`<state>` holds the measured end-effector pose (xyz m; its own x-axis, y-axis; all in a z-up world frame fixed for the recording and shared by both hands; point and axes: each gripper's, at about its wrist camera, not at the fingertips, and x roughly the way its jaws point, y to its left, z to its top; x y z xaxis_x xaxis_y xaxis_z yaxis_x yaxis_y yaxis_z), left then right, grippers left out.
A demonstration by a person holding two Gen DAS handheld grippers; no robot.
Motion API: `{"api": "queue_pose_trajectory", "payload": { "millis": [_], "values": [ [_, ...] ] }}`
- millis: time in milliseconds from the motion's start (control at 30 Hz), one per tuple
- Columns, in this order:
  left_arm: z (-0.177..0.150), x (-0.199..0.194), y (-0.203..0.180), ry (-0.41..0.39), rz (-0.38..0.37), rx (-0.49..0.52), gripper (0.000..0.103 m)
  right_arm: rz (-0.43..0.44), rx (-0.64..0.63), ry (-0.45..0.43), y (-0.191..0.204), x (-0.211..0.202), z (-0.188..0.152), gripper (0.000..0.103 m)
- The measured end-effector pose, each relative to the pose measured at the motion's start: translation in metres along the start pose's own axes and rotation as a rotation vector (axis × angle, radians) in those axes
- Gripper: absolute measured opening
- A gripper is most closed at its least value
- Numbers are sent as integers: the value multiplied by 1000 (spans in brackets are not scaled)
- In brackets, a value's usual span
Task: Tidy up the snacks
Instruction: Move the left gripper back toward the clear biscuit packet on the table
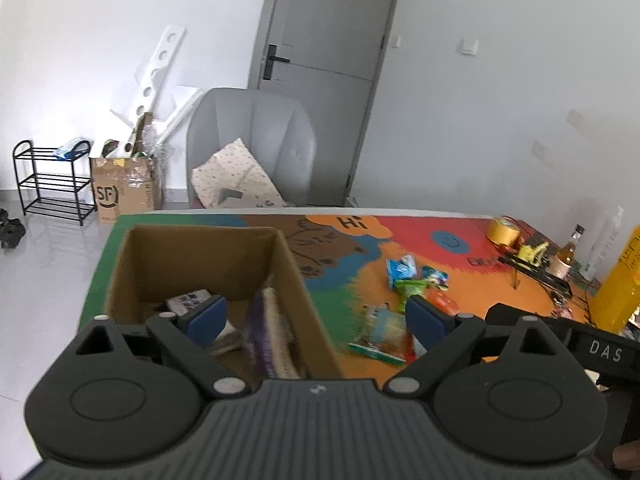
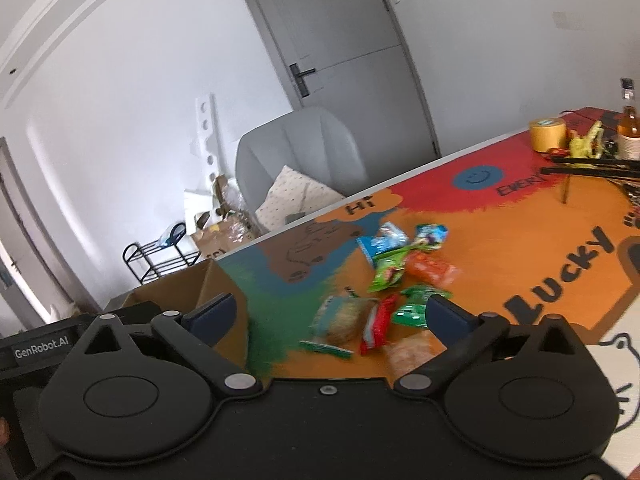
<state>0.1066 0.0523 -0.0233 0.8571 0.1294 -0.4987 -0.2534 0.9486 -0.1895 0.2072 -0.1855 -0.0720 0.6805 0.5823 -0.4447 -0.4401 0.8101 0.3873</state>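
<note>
Both grippers stand wide apart at the jaws with nothing between the pads. The left gripper point(image 1: 316, 316) hovers over the near right corner of the open cardboard box point(image 1: 200, 248): its left blue pad hangs above the box's inside, its right pad above the mat outside the box wall. Inside the box, just ahead of that left pad, lie a pale packet with dark print point(image 1: 188, 300) and, against the right wall, a purple-edged pack point(image 1: 264, 332) standing on its side; both are blurred.

The right gripper point(image 2: 332, 316) points at the loose snacks point(image 2: 384, 272) scattered on the colourful table mat point(image 2: 520, 240). Between its pads and slightly ahead lie a tan-and-blue packet point(image 2: 340, 316), a red-and-white packet point(image 2: 378, 324) and a green packet point(image 2: 416, 308) just beside the right pad; a pale orange pack point(image 2: 408, 356) sits nearest the gripper body. Farther ahead are a light-green bag point(image 2: 388, 272), an orange pack point(image 2: 432, 268) and two blue bags point(image 2: 384, 240). The box lies to the left of this gripper, its corner behind the left pad.

Far ahead to the right stand a yellow tape roll point(image 2: 548, 134) and a bottle point(image 2: 630, 132).
</note>
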Motion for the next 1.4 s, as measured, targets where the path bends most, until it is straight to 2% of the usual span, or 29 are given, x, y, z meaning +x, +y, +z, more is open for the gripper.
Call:
{"api": "queue_pose_trajectory", "payload": {
  "millis": [233, 500, 867, 1200, 1400],
  "values": [
    [-4, 5, -26, 51, -72, 24, 95, -1, 9, -12, -29, -12, -3, 103],
    [-8, 14, -54, 54, -119, 88, 95, 5, 12, 8, -55, -15, -9, 103],
    [-18, 39, -84, 116, -153, 114, 95, -40, 45, 8, -88, -15, -11, 103],
    [-36, 70, -110, 193, -181, 109, 93, -43, 109, 3, -121, -17, -17, 103],
    [-45, 89, -122, 237, -186, 114, 93, -42, 131, 40, -135, -10, -18, 102]
  ]
}}
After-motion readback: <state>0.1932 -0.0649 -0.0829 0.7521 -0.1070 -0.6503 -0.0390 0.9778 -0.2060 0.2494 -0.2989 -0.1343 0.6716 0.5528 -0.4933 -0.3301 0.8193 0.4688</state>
